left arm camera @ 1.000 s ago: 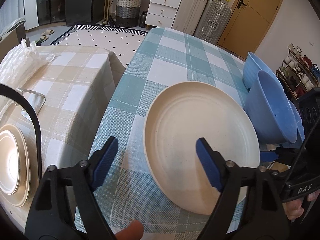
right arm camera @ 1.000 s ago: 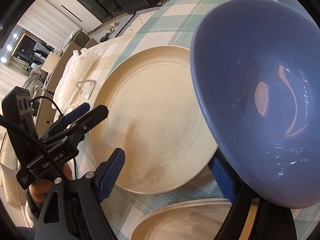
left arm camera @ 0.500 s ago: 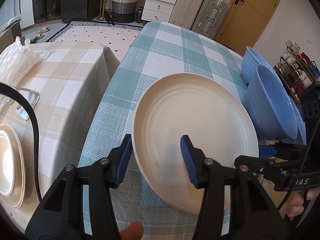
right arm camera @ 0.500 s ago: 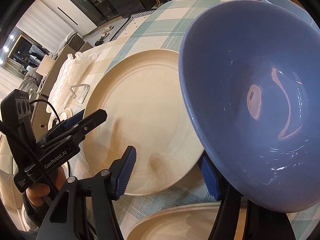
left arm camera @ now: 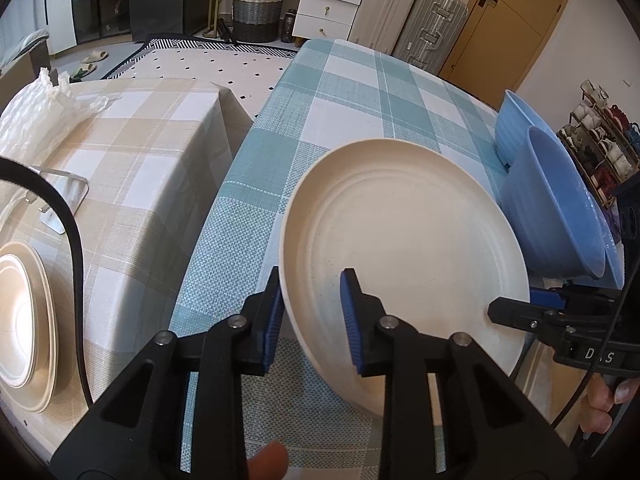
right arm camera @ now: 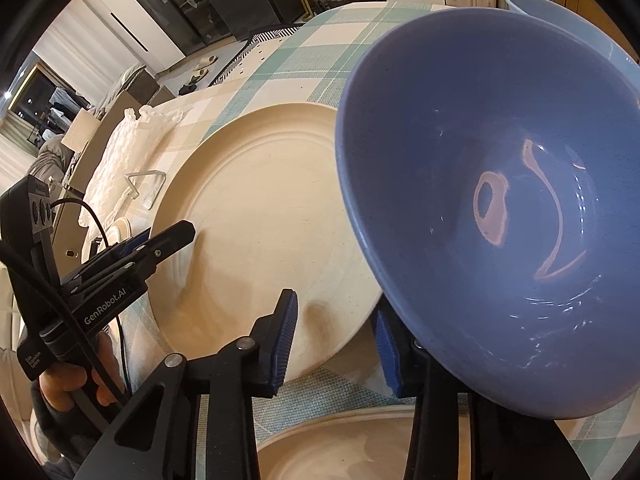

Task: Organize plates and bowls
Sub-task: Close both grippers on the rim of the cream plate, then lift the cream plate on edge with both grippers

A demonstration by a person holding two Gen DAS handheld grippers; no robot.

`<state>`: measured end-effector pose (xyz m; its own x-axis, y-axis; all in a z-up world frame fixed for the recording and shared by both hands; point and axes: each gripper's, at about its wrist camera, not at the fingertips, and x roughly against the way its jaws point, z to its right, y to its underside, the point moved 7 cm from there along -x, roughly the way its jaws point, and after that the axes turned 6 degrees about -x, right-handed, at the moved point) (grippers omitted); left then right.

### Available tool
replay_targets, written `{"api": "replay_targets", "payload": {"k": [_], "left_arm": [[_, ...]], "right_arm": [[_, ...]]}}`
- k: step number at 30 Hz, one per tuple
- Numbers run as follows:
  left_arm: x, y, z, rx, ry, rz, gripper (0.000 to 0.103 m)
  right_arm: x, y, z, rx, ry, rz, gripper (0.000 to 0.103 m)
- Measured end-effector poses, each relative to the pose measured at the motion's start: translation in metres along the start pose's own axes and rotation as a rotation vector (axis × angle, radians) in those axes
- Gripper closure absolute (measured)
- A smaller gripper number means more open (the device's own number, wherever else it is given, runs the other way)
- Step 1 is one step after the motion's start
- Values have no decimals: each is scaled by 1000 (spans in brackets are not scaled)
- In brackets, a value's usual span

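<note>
My left gripper (left arm camera: 310,314) is shut on the near rim of a large cream plate (left arm camera: 404,248), which is tilted up off the teal checked table (left arm camera: 344,92). The plate also shows in the right wrist view (right arm camera: 264,216), with the left gripper (right arm camera: 160,244) on its left rim. My right gripper (right arm camera: 336,344) has its jaws partly closed around the plate's near edge; a blue bowl (right arm camera: 500,200) sits tilted beside its right finger, and I cannot tell what it clamps. A second blue bowl (left arm camera: 516,120) stands behind.
A beige checked table (left arm camera: 132,152) on the left holds stacked cream dishes (left arm camera: 24,320), crumpled plastic wrap (left arm camera: 36,116) and a clear stand (left arm camera: 60,196). Another cream plate (right arm camera: 360,444) lies under my right gripper. Suitcases (left arm camera: 412,28) and drawers stand beyond.
My left gripper has closed from wide open onto the cream plate's rim, and the plate has tilted up. My right gripper's jaws have narrowed.
</note>
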<state>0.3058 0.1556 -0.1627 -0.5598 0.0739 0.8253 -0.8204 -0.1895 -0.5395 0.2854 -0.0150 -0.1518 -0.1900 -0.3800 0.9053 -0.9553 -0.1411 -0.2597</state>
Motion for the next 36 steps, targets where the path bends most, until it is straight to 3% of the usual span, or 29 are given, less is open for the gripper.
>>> {"api": "replay_targets", "payload": {"k": [14, 36], "left_arm": [[10, 9, -13, 8, -48, 9, 82], [48, 18, -21, 32, -66, 63, 85]], "right_arm": [[-3, 2, -8, 34, -7, -12, 81], [11, 6, -26, 103, -23, 28, 82]]}}
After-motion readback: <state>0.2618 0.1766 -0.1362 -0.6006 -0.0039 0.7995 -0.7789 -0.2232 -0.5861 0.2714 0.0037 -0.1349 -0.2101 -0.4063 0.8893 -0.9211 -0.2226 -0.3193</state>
